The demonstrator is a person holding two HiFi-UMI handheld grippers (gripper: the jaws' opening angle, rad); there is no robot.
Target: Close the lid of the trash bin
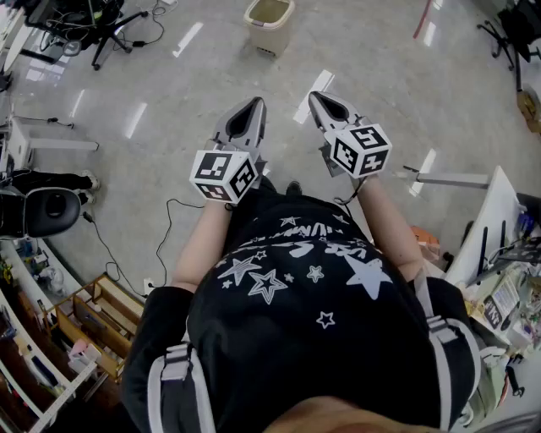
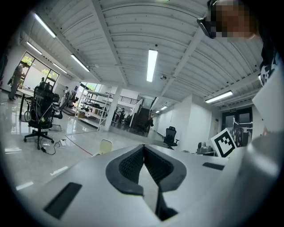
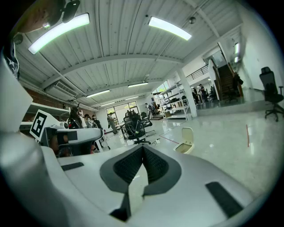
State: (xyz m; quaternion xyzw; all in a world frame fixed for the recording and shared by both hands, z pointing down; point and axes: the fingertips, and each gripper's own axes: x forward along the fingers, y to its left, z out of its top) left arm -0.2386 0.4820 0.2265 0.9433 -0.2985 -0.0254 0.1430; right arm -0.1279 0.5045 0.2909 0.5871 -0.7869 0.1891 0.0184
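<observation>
Bin (image 1: 269, 19) stands far off on the floor (image 1: 169, 93), its lid (image 3: 188, 134) up, well apart from the left gripper (image 1: 254, 103) and right gripper (image 1: 316, 97), both pressed together and empty; a hard push with closed jaws would likely tip or slide the bin.

Glossy grey floor (image 1: 152, 93), light strips reflected in it. Black office chair (image 1: 46, 207) at left edge. Wooden shelf unit (image 1: 97, 326) just below the chair; black cable (image 1: 166, 211) on the floor right of it; cluttered white worktop (image 1: 494, 216) far right.
</observation>
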